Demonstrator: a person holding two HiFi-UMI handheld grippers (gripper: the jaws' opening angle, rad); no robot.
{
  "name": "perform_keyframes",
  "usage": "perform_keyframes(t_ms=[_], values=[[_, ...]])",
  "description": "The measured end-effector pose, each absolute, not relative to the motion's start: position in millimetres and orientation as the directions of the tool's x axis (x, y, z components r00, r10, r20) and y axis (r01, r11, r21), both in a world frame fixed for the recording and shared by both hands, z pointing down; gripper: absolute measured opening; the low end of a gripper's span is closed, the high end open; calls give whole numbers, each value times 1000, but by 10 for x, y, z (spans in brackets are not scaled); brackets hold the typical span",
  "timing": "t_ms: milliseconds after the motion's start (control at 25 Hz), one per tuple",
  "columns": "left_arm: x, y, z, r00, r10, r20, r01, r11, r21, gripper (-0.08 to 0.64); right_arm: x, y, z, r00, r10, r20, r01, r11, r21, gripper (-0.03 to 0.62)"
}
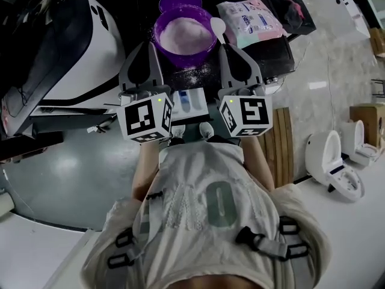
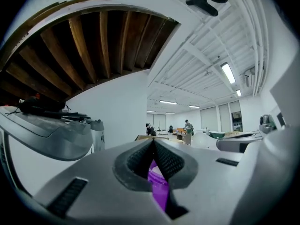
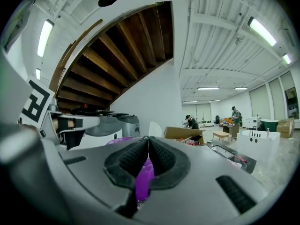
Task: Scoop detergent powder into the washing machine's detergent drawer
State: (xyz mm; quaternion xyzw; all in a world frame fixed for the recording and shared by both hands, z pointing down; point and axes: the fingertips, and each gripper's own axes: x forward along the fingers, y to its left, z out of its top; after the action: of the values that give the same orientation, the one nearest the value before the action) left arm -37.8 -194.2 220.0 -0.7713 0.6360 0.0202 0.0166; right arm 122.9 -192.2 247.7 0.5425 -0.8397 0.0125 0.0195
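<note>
A purple bowl (image 1: pixel 184 36) of pale powder stands on a dark top, with a white spoon (image 1: pixel 218 26) at its right rim. My left gripper (image 1: pixel 150 46) is by the bowl's left side and my right gripper (image 1: pixel 231 46) by its right side. Both are shut with nothing between their jaws. In the left gripper view the closed left gripper (image 2: pixel 153 142) shows purple bowl (image 2: pixel 158 186) through the gap below. The right gripper (image 3: pixel 148 139) likewise frames the bowl (image 3: pixel 143 177), with the spoon (image 3: pixel 154 128) just behind. A white and blue drawer-like tray (image 1: pixel 187 101) lies between the marker cubes.
A white washing machine (image 1: pixel 66 47) stands at the left. A purple lid (image 1: pixel 179 0) lies behind the bowl and a detergent bag (image 1: pixel 249 20) to its right. A wooden pallet (image 1: pixel 283 143) and white toilets (image 1: pixel 334 161) sit on the floor at right.
</note>
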Motion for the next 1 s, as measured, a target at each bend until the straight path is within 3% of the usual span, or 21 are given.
perform_keyframes(t_ms=[640, 1000], values=[[-485, -2410, 2274, 238, -971, -29, -971, -237, -11, 20, 1217, -2234, 2373, -416, -905, 89, -907, 420, 28, 9], [-554, -2698, 2331, 309, -951, 12, -951, -310, -18, 20, 958, -2364, 2379, -507, -827, 242, -829, 545, 125, 9]])
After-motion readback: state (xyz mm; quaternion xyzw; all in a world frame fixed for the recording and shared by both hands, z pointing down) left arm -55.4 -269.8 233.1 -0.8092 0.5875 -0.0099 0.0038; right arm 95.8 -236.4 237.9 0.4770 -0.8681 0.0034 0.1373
